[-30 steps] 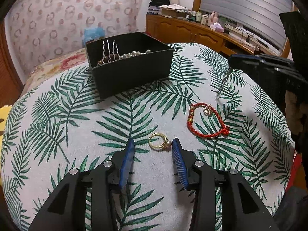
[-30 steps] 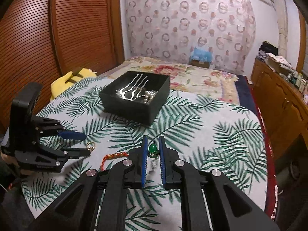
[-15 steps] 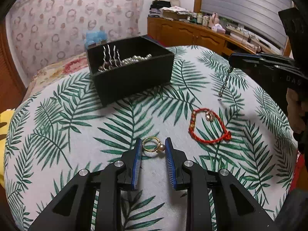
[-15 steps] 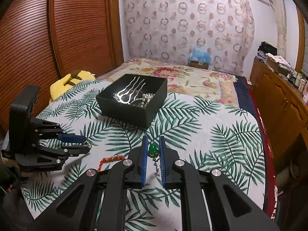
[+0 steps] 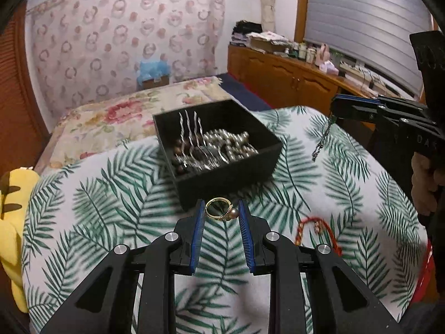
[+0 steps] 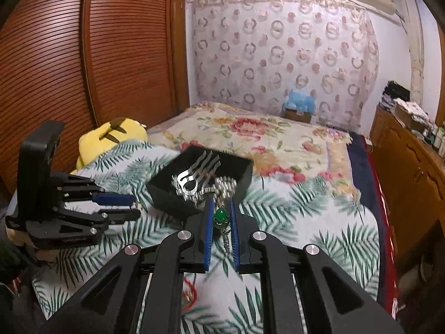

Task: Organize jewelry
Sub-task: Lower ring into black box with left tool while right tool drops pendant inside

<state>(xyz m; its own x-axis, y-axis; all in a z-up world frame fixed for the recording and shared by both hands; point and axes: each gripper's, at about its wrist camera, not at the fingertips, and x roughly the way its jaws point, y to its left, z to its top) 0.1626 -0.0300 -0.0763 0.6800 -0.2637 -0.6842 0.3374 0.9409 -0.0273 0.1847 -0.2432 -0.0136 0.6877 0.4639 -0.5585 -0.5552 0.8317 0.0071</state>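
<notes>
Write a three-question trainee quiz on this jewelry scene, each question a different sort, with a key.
1. True or false: the left gripper holds a gold ring.
2. What does the right gripper hold? A) red bracelet B) green pendant C) hairpin
3. Fill in: the red bracelet lies on the ____.

Key: 1. True. 2. B, the green pendant with its chain hanging. 3. Cloth, outside the black box.
</notes>
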